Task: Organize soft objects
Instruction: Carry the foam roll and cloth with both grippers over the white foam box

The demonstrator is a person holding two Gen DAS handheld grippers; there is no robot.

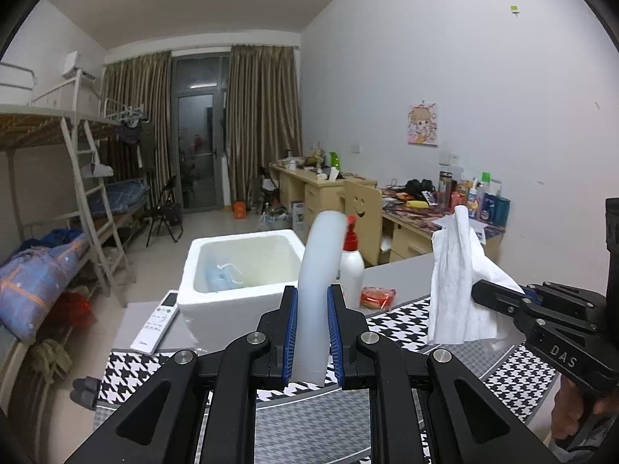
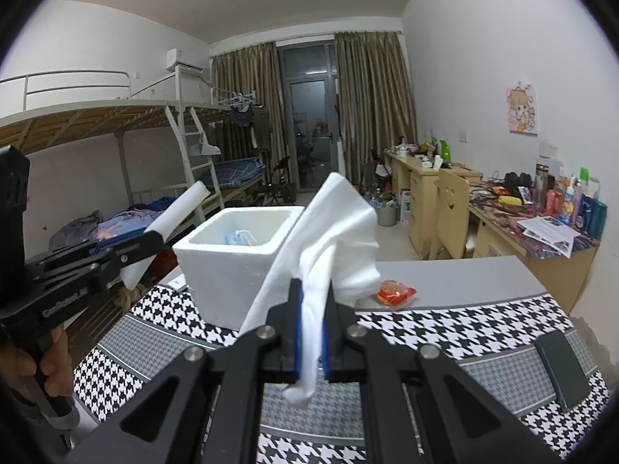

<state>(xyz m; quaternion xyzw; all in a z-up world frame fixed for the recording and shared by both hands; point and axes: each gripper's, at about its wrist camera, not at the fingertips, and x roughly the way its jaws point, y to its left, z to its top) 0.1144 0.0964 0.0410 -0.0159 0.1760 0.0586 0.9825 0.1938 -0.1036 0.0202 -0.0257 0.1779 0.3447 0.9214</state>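
Progress: one soft item, a blue face mask (image 1: 221,275), already lies in the white foam box (image 1: 185,270). Two more are in hand, neither dropped yet. A red packet (image 1: 378,297) sits on the grey table (image 1: 402,274) past the right-hand tool; can't tell if it counts as soft.

Left gripper (image 1: 312,334): jaws nearly together, blue pads clamped on a white foam tube (image 1: 319,266). The tube sticks up and forward out of the jaws, curving at the top. The box is just ahead and slightly left of this gripper, with a spray bottle (image 1: 351,266) just right of the tube.

Right gripper (image 2: 312,330): jaws fully together, pinching a white tissue (image 2: 332,239). Most of the sheet fans up ahead of the pads; a short tail hangs out behind them. The box is ahead-left of it, near.

Left to do, as I read it: carry both over the box opening and release. The tissue is limp, so it may cling to a pad.
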